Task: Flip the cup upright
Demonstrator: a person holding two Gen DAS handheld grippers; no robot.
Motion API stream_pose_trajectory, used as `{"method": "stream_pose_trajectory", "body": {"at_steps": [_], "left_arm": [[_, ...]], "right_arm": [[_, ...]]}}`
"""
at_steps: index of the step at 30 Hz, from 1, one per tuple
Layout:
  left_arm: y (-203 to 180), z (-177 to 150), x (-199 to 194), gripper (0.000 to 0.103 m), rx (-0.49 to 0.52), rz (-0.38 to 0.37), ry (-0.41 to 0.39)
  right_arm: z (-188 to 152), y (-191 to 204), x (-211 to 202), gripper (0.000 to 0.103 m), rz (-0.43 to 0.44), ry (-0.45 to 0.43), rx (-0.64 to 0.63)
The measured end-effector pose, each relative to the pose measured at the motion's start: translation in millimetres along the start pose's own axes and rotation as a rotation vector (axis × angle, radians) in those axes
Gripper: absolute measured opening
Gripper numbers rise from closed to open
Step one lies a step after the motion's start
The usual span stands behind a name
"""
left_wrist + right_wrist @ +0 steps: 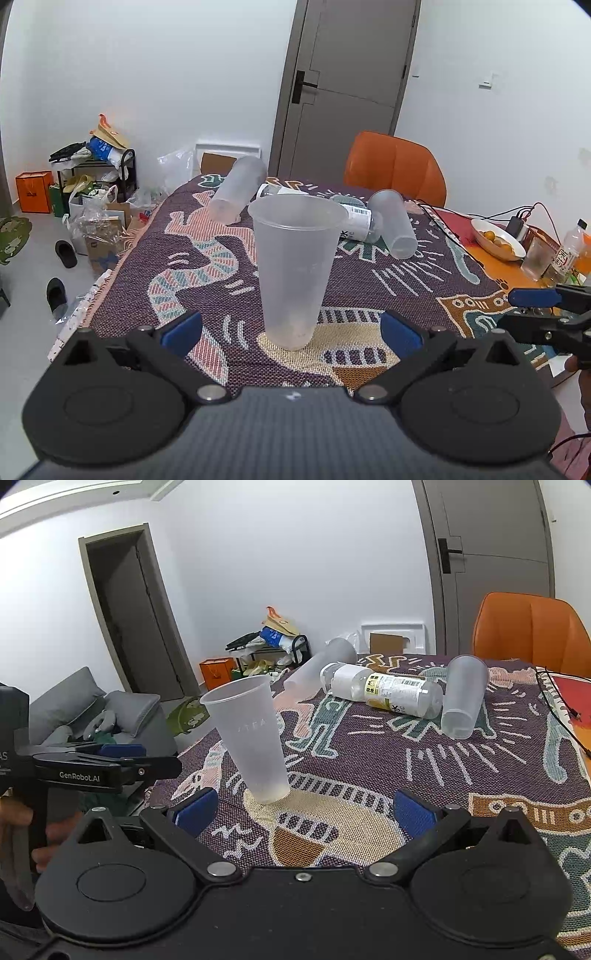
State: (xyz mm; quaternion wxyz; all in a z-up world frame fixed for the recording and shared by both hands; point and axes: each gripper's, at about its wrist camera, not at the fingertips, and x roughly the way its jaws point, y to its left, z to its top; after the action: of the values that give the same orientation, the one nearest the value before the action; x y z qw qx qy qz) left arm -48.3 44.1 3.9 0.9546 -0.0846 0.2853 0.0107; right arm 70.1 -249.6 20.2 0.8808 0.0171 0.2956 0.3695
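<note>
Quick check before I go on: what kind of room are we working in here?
Most likely a lived-in home room: a table under a patterned woven cloth, a grey sofa, and slippers beside cluttered bags on the floor.

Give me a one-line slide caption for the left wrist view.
Open left hand-held gripper faces an upright translucent cup on the patterned tablecloth, two cups lying behind.

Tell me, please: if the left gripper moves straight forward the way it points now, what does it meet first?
Most likely the upright cup. It stands on the tablecloth centred ahead of the open left gripper, probably passing between its fingers untouched at first.
</note>
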Motion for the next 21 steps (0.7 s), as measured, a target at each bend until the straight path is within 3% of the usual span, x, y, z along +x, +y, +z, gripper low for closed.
{"method": "stream_pose_trajectory", "body": {"at_steps": [21], "left_arm": [[-1.7,-1.3,0.5,0.102,0.006,0.002,0.009]], "right_arm": [[-2.6,0.9,1.3,0.103,-0.004,0.004,-0.006]]}}
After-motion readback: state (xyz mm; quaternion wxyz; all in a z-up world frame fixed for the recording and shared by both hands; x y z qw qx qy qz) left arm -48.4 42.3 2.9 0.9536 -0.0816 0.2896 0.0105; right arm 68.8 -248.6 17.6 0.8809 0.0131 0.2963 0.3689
